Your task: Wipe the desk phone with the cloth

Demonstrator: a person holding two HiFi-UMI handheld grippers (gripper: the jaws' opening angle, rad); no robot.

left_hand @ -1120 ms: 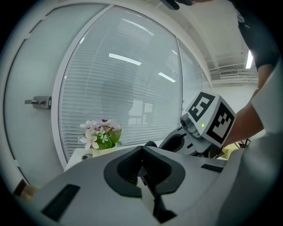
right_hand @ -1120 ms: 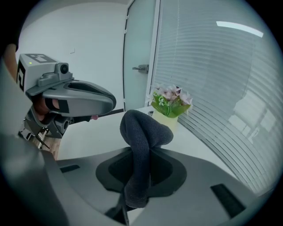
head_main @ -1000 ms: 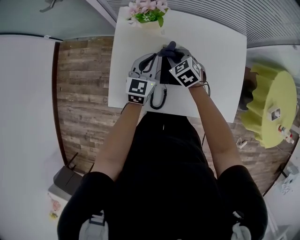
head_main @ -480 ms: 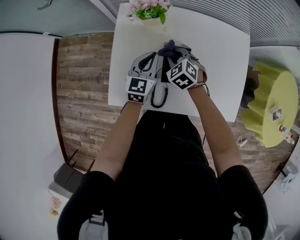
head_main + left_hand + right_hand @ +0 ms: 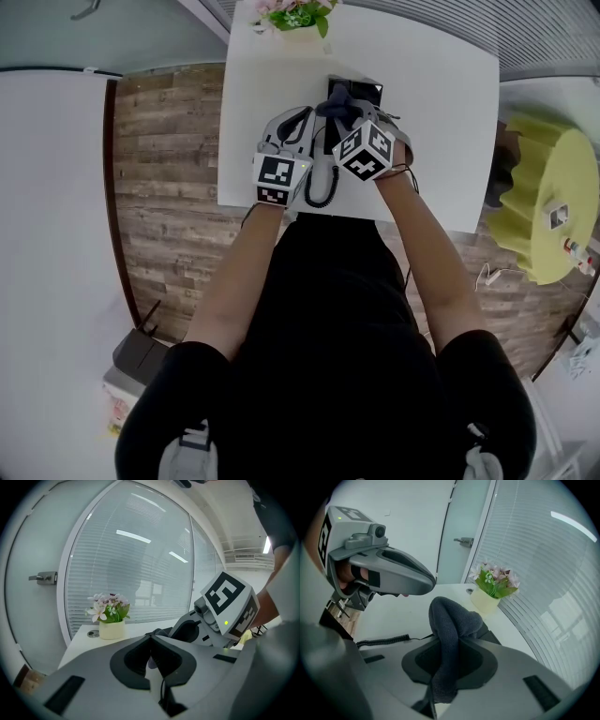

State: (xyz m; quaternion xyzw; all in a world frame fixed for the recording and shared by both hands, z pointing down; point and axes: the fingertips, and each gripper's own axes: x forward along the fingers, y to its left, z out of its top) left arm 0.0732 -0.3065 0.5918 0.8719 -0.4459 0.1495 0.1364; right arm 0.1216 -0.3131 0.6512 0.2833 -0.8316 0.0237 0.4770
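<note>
My right tongs (image 5: 451, 644) clamped on dark grey knit cloth (image 5: 454, 613) at black desk phone (image 5: 356, 92); left tongs (image 5: 151, 638) closed.

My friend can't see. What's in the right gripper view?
The right gripper is clamped on a dark grey cloth, which bunches up just ahead of it. Beyond are a white table, a coiled phone cord, a small flower pot and the left gripper.

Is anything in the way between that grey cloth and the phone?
Nothing visible is. The cloth, clamped in the right hand-held gripper, hangs over the desk phone. The left hand-held gripper is off to its side, and the flower pot stands farther back.
</note>
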